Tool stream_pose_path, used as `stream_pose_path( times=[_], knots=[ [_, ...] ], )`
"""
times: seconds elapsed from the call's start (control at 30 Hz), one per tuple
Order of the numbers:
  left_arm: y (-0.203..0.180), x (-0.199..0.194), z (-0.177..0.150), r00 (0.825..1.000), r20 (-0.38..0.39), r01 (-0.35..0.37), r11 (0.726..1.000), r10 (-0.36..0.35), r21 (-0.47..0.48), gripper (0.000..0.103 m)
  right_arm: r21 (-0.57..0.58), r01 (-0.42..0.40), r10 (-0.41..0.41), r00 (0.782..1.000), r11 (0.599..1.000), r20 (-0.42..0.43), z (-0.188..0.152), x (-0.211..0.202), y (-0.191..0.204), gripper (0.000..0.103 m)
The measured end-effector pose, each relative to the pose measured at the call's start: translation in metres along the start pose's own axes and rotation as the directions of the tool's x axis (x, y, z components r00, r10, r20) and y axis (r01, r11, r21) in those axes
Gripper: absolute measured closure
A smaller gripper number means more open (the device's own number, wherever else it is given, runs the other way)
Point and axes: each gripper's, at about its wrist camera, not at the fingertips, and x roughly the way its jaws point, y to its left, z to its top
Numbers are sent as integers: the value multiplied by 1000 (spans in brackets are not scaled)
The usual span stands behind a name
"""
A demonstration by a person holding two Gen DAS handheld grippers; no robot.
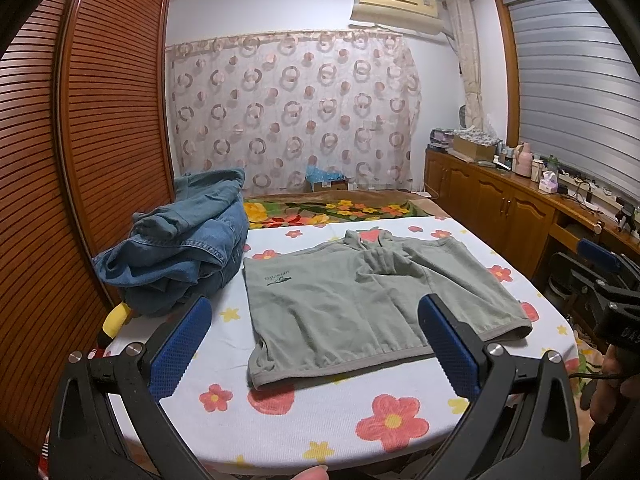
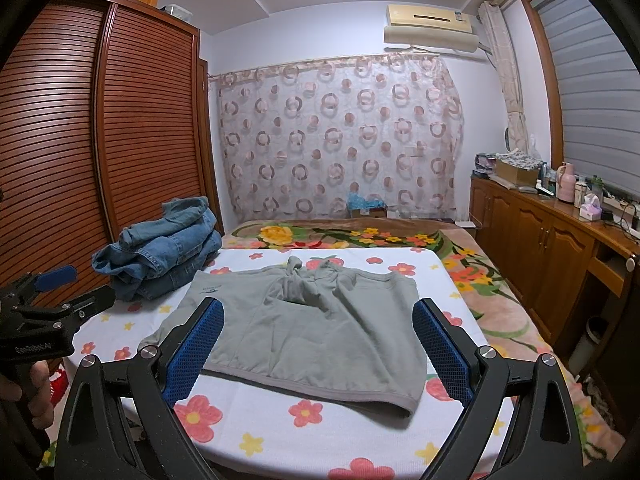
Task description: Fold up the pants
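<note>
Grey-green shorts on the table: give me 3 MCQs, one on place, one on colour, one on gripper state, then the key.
1. Where is the denim pile relative to the grey-green shorts?
A. On top of them
B. To their left, at the table's far-left corner
C. On the floor

2. What colour are the pads on the gripper fingers?
A. Blue
B. Red
C. White

3. What state is the left gripper in?
A. Shut on the shorts
B. Shut, holding nothing
C. Open, holding nothing

Key: B, the denim sits apart at the left edge; A, blue textured pads show in both views; C, its fingers are spread wide with the shorts lying flat beyond them.
</note>
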Motion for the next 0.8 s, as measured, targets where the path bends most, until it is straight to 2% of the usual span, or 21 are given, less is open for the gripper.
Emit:
stream_pose_path(
  times=[0.8],
  knots=[
    [-2, -8, 7, 1000, 9, -1, 1000, 1, 2, 0, 0, 1, -1, 1000, 1000, 1, 1, -1, 1, 7]
  ],
)
